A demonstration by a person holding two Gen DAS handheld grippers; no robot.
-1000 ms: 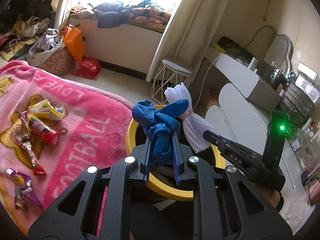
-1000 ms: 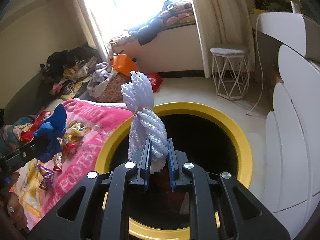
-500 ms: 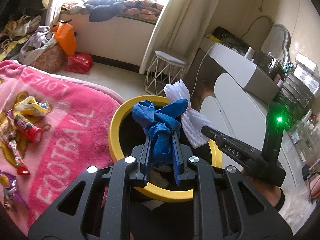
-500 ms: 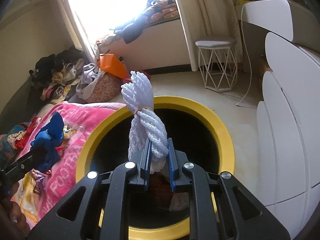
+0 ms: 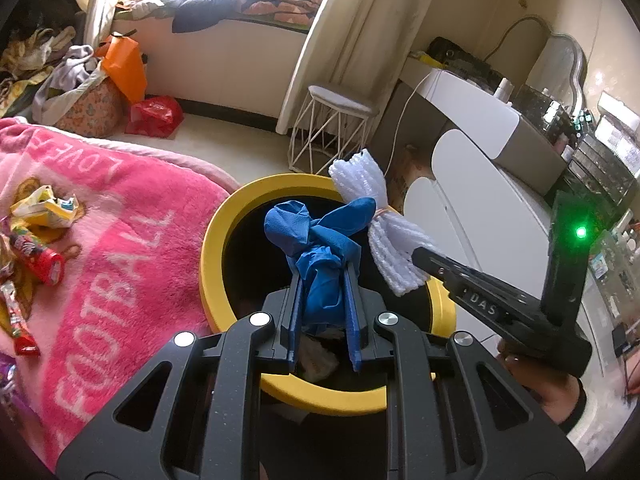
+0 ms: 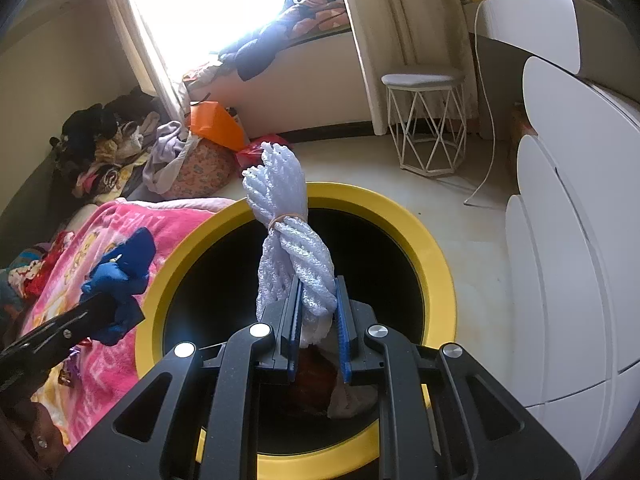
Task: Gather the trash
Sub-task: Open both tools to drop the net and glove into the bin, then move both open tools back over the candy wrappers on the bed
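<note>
2 tongs, both loaded, both over the bin. My left gripper (image 5: 322,300) is clamped on a crumpled blue glove (image 5: 320,248); the glove sticks up out of the jaws above the black opening of the yellow-rimmed bin (image 5: 212,280), near its left rim. My right gripper (image 6: 318,312) is clamped on a white foam net bundle (image 6: 292,248) tied at the waist with a rubber band; it stands upright over the middle of the bin mouth. From the left view the 2 bundles sit just beside each other, glove in front of the net; touching or not, cannot tell. Some trash already lies at the bin bottom, something reddish and something pale, details too dark. Bin sits against the edge of the pink blanket (image 5: 120,240). More wrappers lie on the blanket toward its left edge: a yellow wrapper (image 5: 44,212), a red wrapper (image 5: 44,264), more near the frame edge, well apart from the bin. Farther off: white wire stool (image 5: 336,132) on the floor, orange bag (image 5: 124,64) by a clothes pile, white dresser (image 6: 580,240) on the right.
</note>
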